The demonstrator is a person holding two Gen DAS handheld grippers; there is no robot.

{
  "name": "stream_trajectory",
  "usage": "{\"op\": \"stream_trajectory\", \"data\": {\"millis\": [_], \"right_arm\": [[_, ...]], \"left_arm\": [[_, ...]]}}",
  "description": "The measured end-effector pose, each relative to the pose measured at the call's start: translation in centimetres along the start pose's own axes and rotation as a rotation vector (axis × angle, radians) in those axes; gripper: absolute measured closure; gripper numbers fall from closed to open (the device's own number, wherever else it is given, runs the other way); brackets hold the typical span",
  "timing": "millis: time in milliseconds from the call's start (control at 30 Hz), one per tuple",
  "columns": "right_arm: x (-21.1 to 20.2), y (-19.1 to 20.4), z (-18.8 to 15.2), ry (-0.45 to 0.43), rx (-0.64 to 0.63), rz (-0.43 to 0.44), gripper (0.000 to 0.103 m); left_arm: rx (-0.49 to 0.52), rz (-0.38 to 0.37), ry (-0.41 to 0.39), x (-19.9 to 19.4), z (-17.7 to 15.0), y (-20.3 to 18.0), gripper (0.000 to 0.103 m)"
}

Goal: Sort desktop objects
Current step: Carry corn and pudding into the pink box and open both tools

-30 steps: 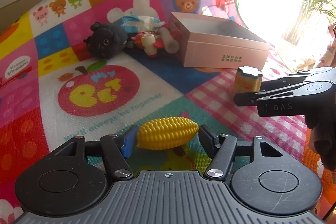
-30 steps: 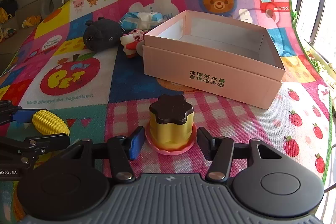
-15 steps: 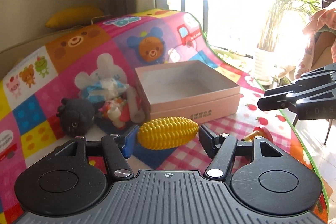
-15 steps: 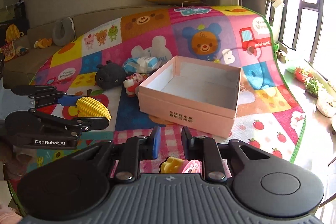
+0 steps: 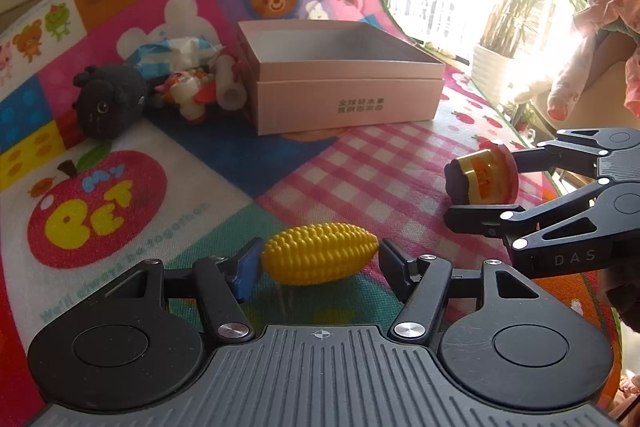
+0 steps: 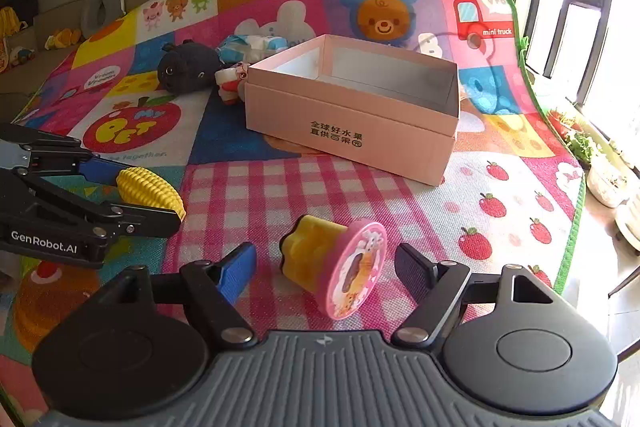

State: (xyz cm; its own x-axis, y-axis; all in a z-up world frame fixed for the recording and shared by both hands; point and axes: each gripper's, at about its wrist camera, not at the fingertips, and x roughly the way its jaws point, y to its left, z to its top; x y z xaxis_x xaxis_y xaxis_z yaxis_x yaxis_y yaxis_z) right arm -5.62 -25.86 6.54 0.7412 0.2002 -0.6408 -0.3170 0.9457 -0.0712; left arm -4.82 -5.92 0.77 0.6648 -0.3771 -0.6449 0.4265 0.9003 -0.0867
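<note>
Stamp toy (image 6: 334, 269) toppled, right gripper (image 6: 324, 269) reopened

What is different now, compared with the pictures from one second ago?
The yellow pudding toy, upright on the mat before, now lies tipped on its side between the right tool's jaws, which have just been opening and do not press it. The left tool still grips the toy corn. The pink box and the plush have not moved.

Bare mat (image 6: 256, 187) before pink box (image 6: 348, 131)
</note>
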Motion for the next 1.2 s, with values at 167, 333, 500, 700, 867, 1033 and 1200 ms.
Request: {"op": "stream_trajectory", "data": {"millis": [167,333,500,700,867,1033,1200], "right_arm": [[0.4,1.2,-0.1,-0.013,-0.029,-0.021,0.041],[0.6,0.8,-0.1,0.001,-0.006,-0.029,0.052],[0.5,0.9,-0.3,-0.003,-0.009,-0.034,0.052],[0.9,1.0,-1.0,-0.001,0.004,-0.042,0.046],[0.9,1.1,-1.3,-0.023,0.007,-0.069,0.037],[0.9,1.0,-1.3,-0.029,0.013,-0.068,0.028],[0.9,1.0,-1.4,-0.031,0.019,-0.074,0.028]], "left_arm": [[-0.013,0.009,-0.002,-0.4,-0.2,-0.1,0.032],[-0.031,0.027,0.005,-0.6,-0.3,-0.3,0.021],[-0.051,0.045,0.012,-1.1,-0.1,-0.5,0.016],[-0.069,0.04,0.01,-0.5,0.4,-0.4,0.012],[-0.06,0.066,-0.007,0.6,1.1,-0.4,0.012],[-0.045,0.079,0.006,0.7,0.9,-1.2,0.013],[-0.05,0.09,-0.008,0.6,1.4,-1.6,0.015]]}}
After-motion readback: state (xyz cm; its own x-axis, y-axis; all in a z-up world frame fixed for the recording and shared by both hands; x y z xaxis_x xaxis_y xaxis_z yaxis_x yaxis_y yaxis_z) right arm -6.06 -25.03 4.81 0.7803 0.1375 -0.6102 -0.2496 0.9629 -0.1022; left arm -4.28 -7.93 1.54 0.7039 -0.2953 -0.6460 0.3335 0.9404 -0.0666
